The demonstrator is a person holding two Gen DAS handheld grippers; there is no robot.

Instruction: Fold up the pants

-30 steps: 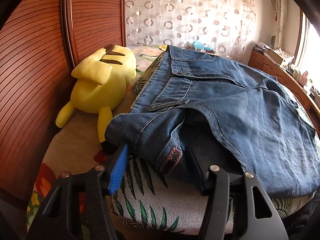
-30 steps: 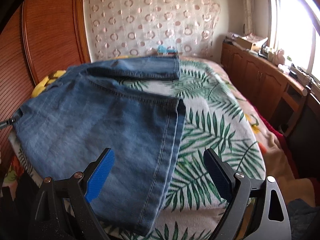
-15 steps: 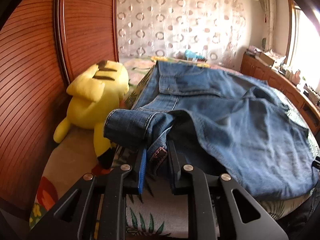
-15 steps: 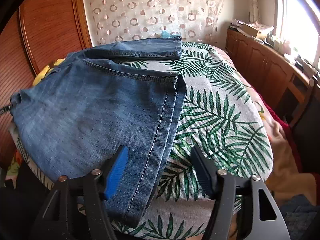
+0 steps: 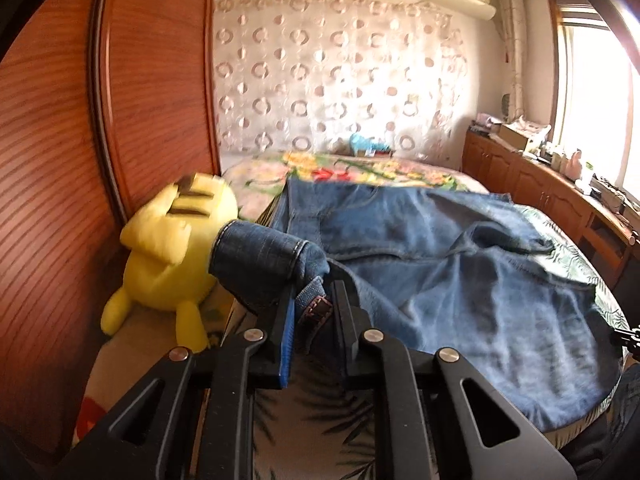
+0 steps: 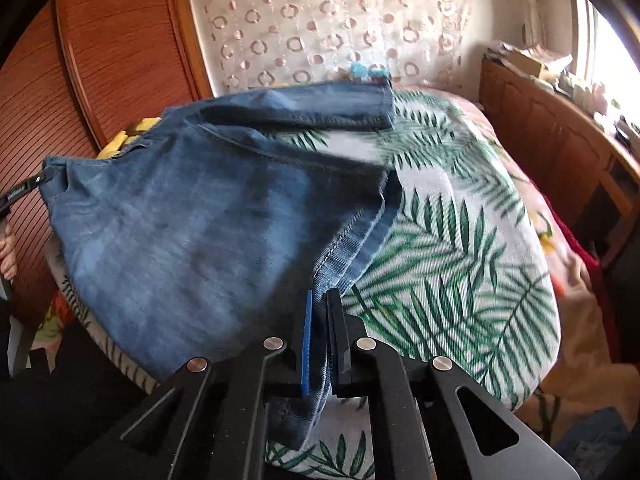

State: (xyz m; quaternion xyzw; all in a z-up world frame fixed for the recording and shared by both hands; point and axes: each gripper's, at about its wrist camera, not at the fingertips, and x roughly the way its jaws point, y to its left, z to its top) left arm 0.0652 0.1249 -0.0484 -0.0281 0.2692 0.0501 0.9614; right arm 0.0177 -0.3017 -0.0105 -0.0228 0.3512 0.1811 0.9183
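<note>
Blue denim pants (image 5: 460, 280) lie folded across a palm-leaf cushion (image 6: 460, 264) on the bed. My left gripper (image 5: 314, 304) is shut on the waistband corner with its brown leather patch and holds it lifted off the cushion. My right gripper (image 6: 319, 304) is shut on the hem edge of the pants (image 6: 192, 216) at the near end, also raised. The left gripper's tip shows at the far left of the right wrist view (image 6: 24, 192), holding the other corner.
A yellow plush toy (image 5: 172, 256) sits left of the pants against a red-brown wooden wardrobe (image 5: 60, 160). A wooden sideboard (image 6: 560, 152) with small items runs along the right under the window. A patterned curtain (image 5: 340, 72) hangs behind the bed.
Both grippers went from open to shut on the pants: the left on the waistband corner, the right on the hem edge. Both held ends have risen off the cushion.
</note>
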